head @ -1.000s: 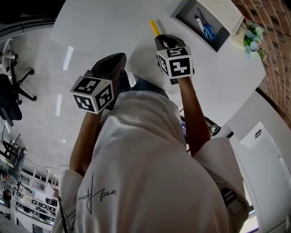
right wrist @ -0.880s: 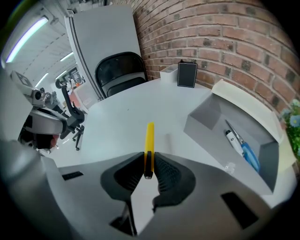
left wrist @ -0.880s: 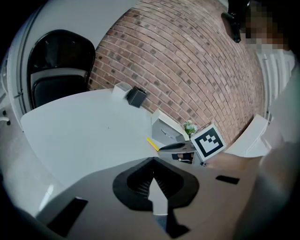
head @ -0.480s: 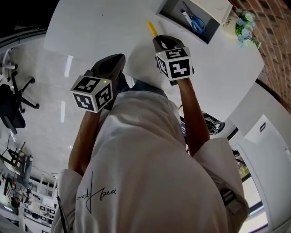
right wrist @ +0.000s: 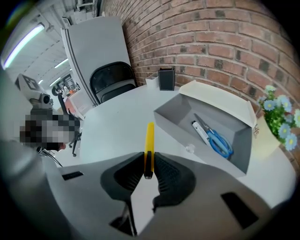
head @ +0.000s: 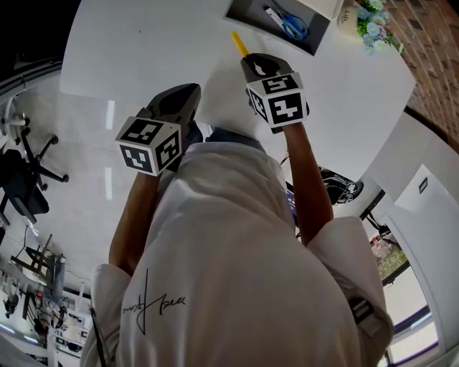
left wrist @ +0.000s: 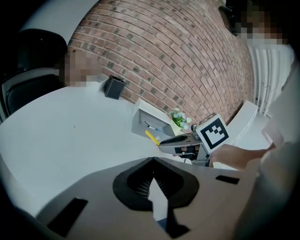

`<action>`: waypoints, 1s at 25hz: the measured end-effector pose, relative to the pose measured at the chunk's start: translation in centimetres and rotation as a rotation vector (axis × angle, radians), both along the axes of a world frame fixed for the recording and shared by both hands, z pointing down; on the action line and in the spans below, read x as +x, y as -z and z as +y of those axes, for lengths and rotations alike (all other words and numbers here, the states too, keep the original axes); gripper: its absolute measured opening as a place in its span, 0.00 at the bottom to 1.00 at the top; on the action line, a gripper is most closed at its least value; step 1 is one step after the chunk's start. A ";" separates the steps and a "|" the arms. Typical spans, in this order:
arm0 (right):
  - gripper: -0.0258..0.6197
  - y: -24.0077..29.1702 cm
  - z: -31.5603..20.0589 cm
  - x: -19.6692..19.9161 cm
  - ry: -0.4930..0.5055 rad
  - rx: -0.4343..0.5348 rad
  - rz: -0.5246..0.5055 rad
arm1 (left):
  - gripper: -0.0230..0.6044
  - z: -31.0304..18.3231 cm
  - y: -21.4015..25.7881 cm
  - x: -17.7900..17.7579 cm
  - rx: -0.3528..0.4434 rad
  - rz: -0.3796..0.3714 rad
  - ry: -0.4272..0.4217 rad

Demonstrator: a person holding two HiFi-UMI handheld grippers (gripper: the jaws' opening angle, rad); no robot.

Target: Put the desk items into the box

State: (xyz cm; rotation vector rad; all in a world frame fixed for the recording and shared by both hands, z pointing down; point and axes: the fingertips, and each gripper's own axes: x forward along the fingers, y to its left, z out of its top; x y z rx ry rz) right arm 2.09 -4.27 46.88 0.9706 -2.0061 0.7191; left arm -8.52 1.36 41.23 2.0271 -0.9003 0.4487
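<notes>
A grey open box [right wrist: 243,140] with a white flap lies on the white table [head: 143,43]. Blue scissors [right wrist: 219,141] and a white pen [right wrist: 200,131] lie inside it. My right gripper [right wrist: 148,157] is shut on a thin yellow pen-like item [right wrist: 149,138], which sticks out forward over the table, short of the box's near-left wall. In the head view the box [head: 247,16] sits just beyond the yellow item [head: 239,43] and the right gripper [head: 251,60]. My left gripper [left wrist: 152,160] hangs shut and empty near the table's front edge, left of the right one.
A pot of pale flowers [right wrist: 279,110] stands right of the box. A small black stand [right wrist: 166,78] sits at the table's far side by the brick wall. A black chair [right wrist: 112,79] is behind the table. A tiny clear bit [right wrist: 189,149] lies before the box.
In the head view the box and flowers have slid up and to the left, closer to the yellow item's tip. Both grippers keep nearly the same place and grip.
</notes>
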 end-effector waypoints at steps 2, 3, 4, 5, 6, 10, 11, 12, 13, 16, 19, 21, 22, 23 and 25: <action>0.17 0.1 0.1 0.6 -0.006 0.003 0.001 | 0.04 -0.1 0.1 0.6 0.001 0.001 -0.010; 0.17 0.2 0.2 1.0 -0.009 0.004 0.001 | 0.04 -0.2 0.1 0.9 0.001 0.002 -0.015; 0.17 0.3 0.3 1.2 -0.011 0.006 0.003 | 0.04 -0.2 0.1 1.2 0.001 0.004 -0.020; 0.17 0.3 0.3 1.5 -0.014 0.007 0.005 | 0.04 -0.2 0.1 1.5 0.000 0.006 -0.024; 0.17 0.4 0.4 1.8 -0.015 0.009 0.007 | 0.04 -0.3 0.1 1.7 0.000 0.009 -0.029; 0.17 0.9 0.8 2.8 -0.021 0.016 0.007 | 0.04 -0.3 0.2 3.0 0.003 0.013 -0.054; 0.17 1.0 0.8 3.2 -0.023 0.019 0.009 | 0.04 -0.3 0.2 3.4 0.004 0.013 -0.061; 0.17 1.1 1.0 3.5 -0.025 0.022 0.012 | 0.04 -0.3 0.3 3.7 0.005 0.014 -0.069; 0.17 1.1 1.1 3.9 -0.026 0.025 0.017 | 0.04 -0.3 0.3 4.1 0.005 0.017 -0.075; 0.17 1.3 1.5 4.7 -0.028 0.030 0.021 | 0.04 -0.1 0.4 4.8 0.005 0.019 -0.091; 0.17 1.5 1.8 5.3 -0.028 0.033 0.025 | 0.04 0.1 0.4 5.1 0.006 0.017 -0.100; 0.17 1.7 1.8 5.7 -0.024 0.039 0.030 | 0.04 0.0 0.4 5.3 0.007 0.017 -0.103; 0.17 1.8 1.7 5.9 -0.023 0.043 0.031 | 0.04 0.0 0.5 5.4 0.009 0.017 -0.103; 0.17 2.0 1.7 6.1 -0.022 0.048 0.031 | 0.04 0.0 0.5 5.6 0.011 0.017 -0.104; 0.17 2.4 1.7 6.4 -0.021 0.058 0.032 | 0.04 0.1 0.6 5.7 0.015 0.017 -0.105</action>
